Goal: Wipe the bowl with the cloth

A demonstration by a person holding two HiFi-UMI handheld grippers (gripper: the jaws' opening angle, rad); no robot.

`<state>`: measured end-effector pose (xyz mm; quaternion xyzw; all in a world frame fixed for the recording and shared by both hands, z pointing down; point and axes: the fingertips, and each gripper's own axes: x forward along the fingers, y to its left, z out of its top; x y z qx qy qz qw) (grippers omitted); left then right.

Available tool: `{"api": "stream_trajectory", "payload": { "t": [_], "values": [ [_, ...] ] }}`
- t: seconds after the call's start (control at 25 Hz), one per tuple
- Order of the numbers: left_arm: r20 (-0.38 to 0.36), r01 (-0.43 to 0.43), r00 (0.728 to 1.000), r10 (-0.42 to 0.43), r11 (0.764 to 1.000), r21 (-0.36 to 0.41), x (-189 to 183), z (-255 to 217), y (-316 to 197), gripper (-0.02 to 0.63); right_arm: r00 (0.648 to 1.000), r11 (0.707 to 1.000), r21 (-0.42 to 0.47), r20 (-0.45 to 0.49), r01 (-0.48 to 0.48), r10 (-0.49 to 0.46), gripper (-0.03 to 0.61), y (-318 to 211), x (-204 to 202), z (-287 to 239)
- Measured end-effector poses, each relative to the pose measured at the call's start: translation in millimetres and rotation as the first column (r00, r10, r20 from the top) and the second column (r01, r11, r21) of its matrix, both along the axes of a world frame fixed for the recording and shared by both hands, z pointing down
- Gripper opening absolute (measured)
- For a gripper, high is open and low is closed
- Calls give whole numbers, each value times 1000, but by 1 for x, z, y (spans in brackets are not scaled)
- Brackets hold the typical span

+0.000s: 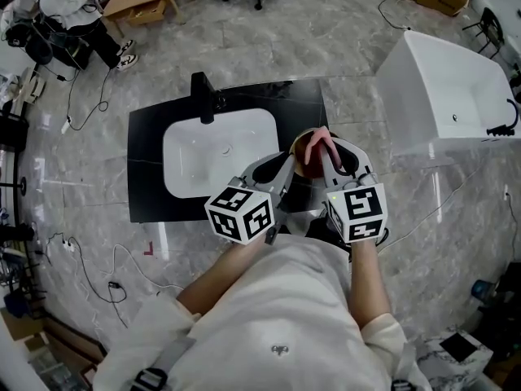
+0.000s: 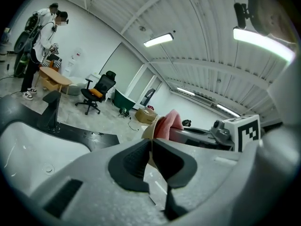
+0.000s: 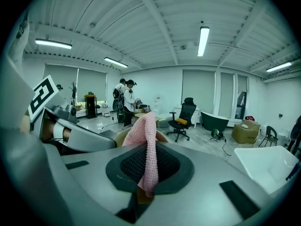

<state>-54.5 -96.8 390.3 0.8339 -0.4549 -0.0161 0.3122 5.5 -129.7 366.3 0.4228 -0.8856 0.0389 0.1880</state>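
- left claw (image 2: pixel 151 147) pinched narrow on the thin tan rim of the bowl (image 1: pixel 302 149); bowl held up over the right end of the black bench (image 1: pixel 146 169), just right of the white sink (image 1: pixel 191 165)
- right claw (image 3: pixel 145 171) clamped on the pink cloth (image 3: pixel 146 140); cloth drapes over the bowl's rim, touching it
- both claws side by side, near the person
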Motion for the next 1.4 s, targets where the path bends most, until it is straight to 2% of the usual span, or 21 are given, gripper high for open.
{"api": "stream_trajectory", "payload": {
  "t": [0.32, 0.56, 0.76, 0.88, 0.96, 1.2, 1.4],
  "values": [
    [26, -66, 998, 65, 997, 42, 13, -4, 2, 25, 999, 1000, -14, -44, 20, -20, 17, -3, -9, 5],
    [60, -152, 987, 149, 987, 55, 30, -4, 2, 25, 998, 997, -51, -4, 65, -66, 17, 1, -11, 11],
    [84, -173, 982, 167, 982, 79, 33, -8, 0, 25, 992, 989, -94, 63, 114, -108, 17, 4, -13, 12],
    [50, -182, 983, 178, 979, 88, 34, -10, 1, 25, 989, 985, -109, 66, 136, -129, 17, 9, -15, 16],
    [10, -185, 983, 185, 979, 84, 35, -10, 2, 26, 989, 982, -118, 51, 146, -141, 15, 14, -15, 20],
    [-49, -164, 985, 167, 985, 58, 32, -8, 6, 26, 980, 972, -134, -26, 191, -197, 15, 27, -17, 31],
    [-62, -142, 988, 144, 989, 36, 26, -2, 6, 26, 943, 950, -148, -153, 275, -296, 15, 41, -25, 46]
  ]
}}
